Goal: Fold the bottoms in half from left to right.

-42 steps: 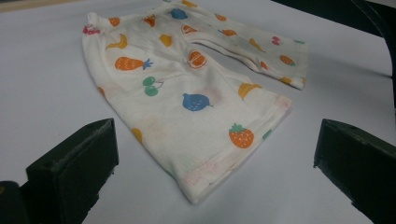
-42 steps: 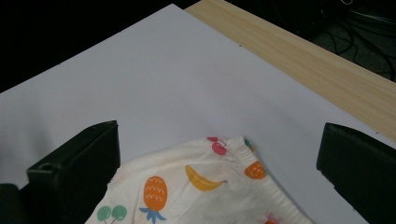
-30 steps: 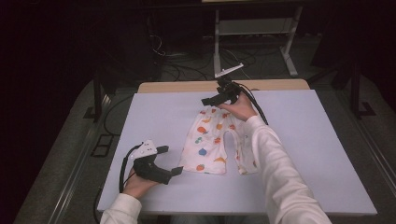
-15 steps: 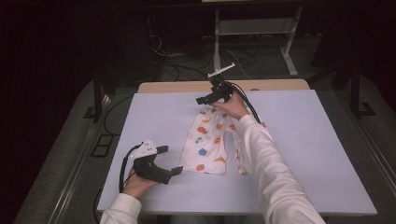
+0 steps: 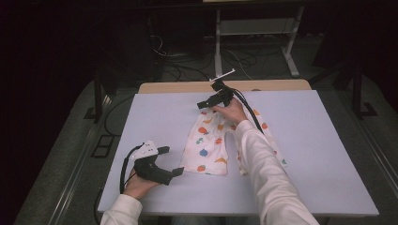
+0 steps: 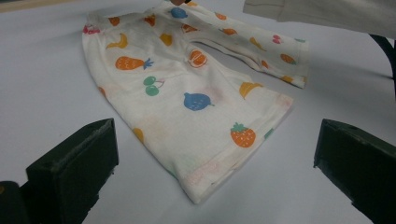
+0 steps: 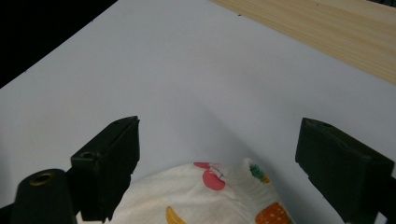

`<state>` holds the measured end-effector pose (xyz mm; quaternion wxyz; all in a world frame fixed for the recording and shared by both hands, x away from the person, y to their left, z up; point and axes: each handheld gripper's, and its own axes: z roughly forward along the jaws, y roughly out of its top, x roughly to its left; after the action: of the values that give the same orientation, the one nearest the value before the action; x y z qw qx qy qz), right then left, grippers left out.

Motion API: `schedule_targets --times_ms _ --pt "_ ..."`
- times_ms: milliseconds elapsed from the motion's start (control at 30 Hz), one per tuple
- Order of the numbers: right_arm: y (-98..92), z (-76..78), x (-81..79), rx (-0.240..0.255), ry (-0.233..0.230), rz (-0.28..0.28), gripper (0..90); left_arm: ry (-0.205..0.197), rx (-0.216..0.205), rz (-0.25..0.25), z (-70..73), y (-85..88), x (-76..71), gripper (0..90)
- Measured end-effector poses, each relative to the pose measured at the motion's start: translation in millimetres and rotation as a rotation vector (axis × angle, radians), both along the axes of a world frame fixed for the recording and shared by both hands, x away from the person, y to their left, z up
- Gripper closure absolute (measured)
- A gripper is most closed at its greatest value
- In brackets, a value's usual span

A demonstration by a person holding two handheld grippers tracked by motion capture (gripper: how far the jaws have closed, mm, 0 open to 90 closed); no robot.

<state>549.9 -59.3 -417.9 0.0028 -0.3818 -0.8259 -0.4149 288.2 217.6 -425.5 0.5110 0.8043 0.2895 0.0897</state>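
White children's trousers (image 5: 206,145) with a fruit print lie flat on the pale table, waistband at the far end. My right gripper (image 5: 202,104) hovers low over the far left corner of the waistband, pointing left. In the right gripper view the waistband edge (image 7: 219,200) lies between the jaws of the right gripper (image 7: 217,135), and the pads do not touch it. Those jaws have just been closing a little and still stand wide. My left gripper (image 5: 172,161) rests open at the near left. The left gripper (image 6: 215,128) faces the hem of the trousers (image 6: 187,93).
The table (image 5: 319,140) has a wooden strip (image 5: 187,87) along its far edge. My right sleeve (image 5: 263,168) crosses the right trouser leg. Cables and a metal stand (image 5: 218,42) are on the dark floor beyond the table.
My right gripper has sunk and shifted slightly left toward the waistband corner. The left gripper and the trousers have stayed put.
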Motion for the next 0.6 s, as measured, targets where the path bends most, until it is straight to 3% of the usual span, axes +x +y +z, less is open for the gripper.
schedule_targets --times_ms 167,300,400,433,600 --pt "-0.1 -4.1 1.7 -0.016 0.014 -0.008 14.5 0.001 0.001 -0.001 -0.1 -0.1 0.2 0.0" --pt "-2.6 -11.0 4.0 -0.002 0.061 -0.014 18.9 0.001 -0.001 -0.004 0.0 0.0 0.0 0.0" --pt "-1.6 -14.9 3.6 -0.027 0.087 -0.006 24.1 0.0 0.0 -0.003 0.1 0.2 0.0 0.0" --pt "-0.5 -15.7 3.0 -0.041 0.088 0.0 31.2 0.002 -0.001 -0.002 0.0 0.2 0.0 0.0" --pt "0.9 -15.5 2.2 -0.052 0.083 -0.001 38.7 0.003 0.0 -0.003 -0.1 0.0 0.0 0.0"
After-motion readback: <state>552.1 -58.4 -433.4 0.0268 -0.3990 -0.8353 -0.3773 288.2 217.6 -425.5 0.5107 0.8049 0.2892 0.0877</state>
